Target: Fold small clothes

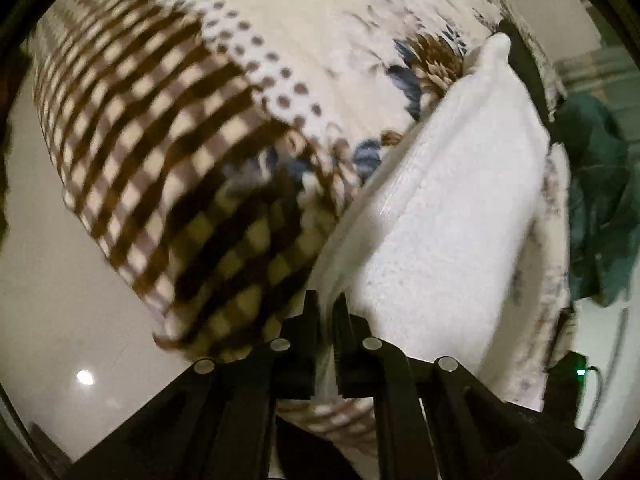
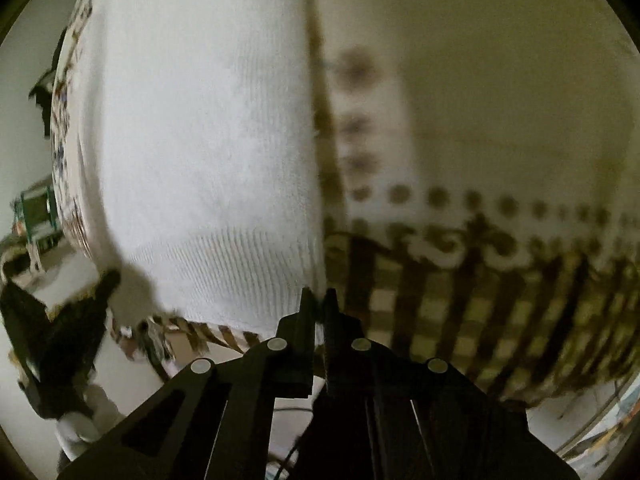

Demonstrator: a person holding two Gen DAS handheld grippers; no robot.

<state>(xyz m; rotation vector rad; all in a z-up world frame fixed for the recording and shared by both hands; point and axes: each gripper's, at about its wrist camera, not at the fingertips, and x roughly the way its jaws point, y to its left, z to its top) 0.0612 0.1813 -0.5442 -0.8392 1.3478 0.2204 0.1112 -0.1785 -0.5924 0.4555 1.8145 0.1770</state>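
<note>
A small white knit garment (image 1: pixel 448 216) with a ribbed hem is held up over a patterned bedspread (image 1: pixel 168 128). My left gripper (image 1: pixel 326 300) is shut on one edge of the garment. My right gripper (image 2: pixel 318 296) is shut on the ribbed hem of the same white garment (image 2: pixel 200 140). The left gripper (image 2: pixel 60 332) also shows at the lower left of the right wrist view, and the right gripper's black body (image 1: pixel 520 56) shows behind the garment's far end in the left wrist view. The garment hangs stretched between the two grippers.
The bedspread has brown checks, brown dots and blue-brown flowers (image 2: pixel 480 288). A dark green cloth (image 1: pixel 600 200) lies at the right. Pale floor (image 1: pixel 60 300) shows beyond the bed's edge. A small green light (image 1: pixel 580 371) glows at the lower right.
</note>
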